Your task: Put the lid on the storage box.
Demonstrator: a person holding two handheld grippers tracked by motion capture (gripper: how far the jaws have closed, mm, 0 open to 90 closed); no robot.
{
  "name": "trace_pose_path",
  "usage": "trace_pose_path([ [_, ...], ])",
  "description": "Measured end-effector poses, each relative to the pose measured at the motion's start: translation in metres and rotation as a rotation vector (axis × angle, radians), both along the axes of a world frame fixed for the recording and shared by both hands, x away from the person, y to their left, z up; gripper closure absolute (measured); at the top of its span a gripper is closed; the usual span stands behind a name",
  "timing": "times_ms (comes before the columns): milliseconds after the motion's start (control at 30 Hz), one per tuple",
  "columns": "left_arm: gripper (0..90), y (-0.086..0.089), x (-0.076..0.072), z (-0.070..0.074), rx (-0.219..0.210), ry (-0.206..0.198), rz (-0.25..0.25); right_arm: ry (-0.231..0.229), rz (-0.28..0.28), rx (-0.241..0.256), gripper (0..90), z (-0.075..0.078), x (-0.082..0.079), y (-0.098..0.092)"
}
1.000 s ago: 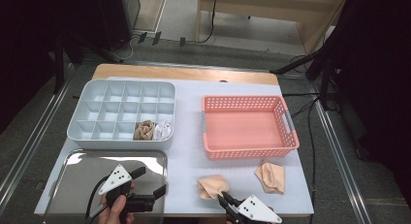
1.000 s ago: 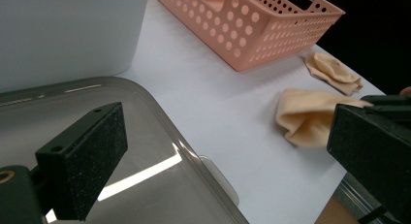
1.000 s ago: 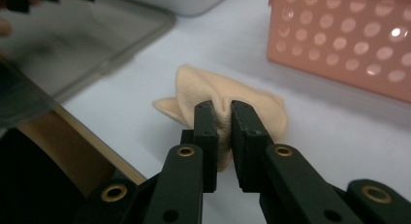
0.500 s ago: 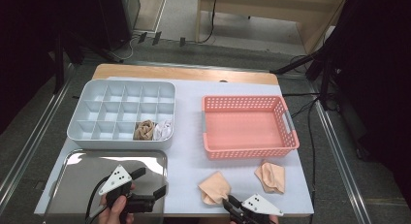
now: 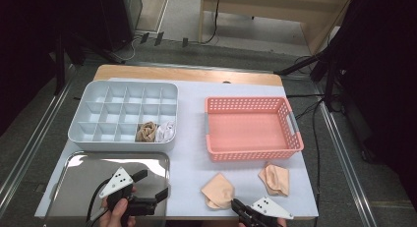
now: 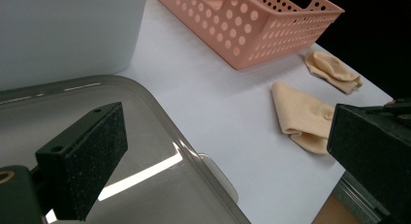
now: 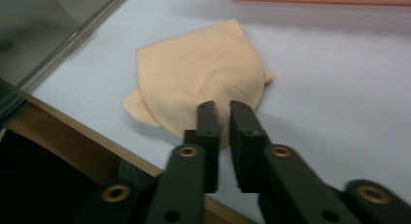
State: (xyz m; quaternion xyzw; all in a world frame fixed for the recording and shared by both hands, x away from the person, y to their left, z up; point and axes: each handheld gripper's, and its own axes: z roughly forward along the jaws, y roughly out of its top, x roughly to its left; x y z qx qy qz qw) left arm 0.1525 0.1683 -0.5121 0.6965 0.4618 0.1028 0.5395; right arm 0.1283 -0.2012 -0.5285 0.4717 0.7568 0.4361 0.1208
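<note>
High view, table: I see the white table top (image 5: 189, 168) with everything laid out on it, wooden edge at the far side.
Basket: the pink basket (image 5: 252, 156) sits right of centre, nothing inside it that I can see.
Divided box: the grey divided box (image 5: 123, 141) stands at the left rear; two of its front compartments hold rolled cloths, one tan (image 5: 146, 131) and one white (image 5: 165, 131), side by side.
Tray: the shiny metal tray (image 5: 81, 187) lies in front of the divided box, at the near left corner.
Near cloth: the tan folded cloth (image 5: 219, 191) I am working at lies flat on the table in front of the basket, between the tray and the second cloth, close to the near edge.
Second cloth: another tan cloth (image 5: 275, 179) lies to its right, just in front of the basket's near right corner, apart from the first.
Left gripper: my left gripper (image 5: 151, 185) hangs over the tray's near right part with its jaws spread wide, nothing between them.
Right gripper: my right gripper (image 7: 221, 106) is low at the near edge, tips at the near rim of the folded cloth; jaws nearly closed with a thin gap, and I cannot tell whether any fabric is pinched.
</note>
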Motion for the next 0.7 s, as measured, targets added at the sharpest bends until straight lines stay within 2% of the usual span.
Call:
trace_pose_path([
  [67, 1.6, -0.0004, 0.0, -0.0002, 0.003, 0.001, 0.001, -0.014, -0.021, 0.01, 73.0, -0.0012, 0.0007, 0.0002],
  [167, 1.6, -0.0009, -0.0001, -0.0003, 0.004, 0.001, -0.002, 0.002, -0.017, 0.016, 71.4, -0.0057, 0.0026, 0.0025],
  [367, 1.6, -0.0025, -0.0002, -0.0013, 0.004, 0.004, -0.005, 0.0, 0.003, 0.014, 86.6, -0.0091, 0.0034, 0.0077],
  [500, 1.5, -0.0028, -0.0004, -0.0013, 0.002, 0.005, -0.007, 0.001, 0.003, 0.005, 88.7, -0.0077, 0.0031, 0.0087],
  [633, 1.6, -0.0022, -0.0004, -0.0009, 0.003, 0.002, -0.005, 0.017, -0.006, 0.032, 89.2, -0.0067, 0.0035, 0.0058],
  [700, 1.5, -0.0022, -0.0005, -0.0009, 0.003, 0.001, -0.005, 0.01, -0.012, 0.041, 89.2, -0.0046, 0.003, 0.0039],
])
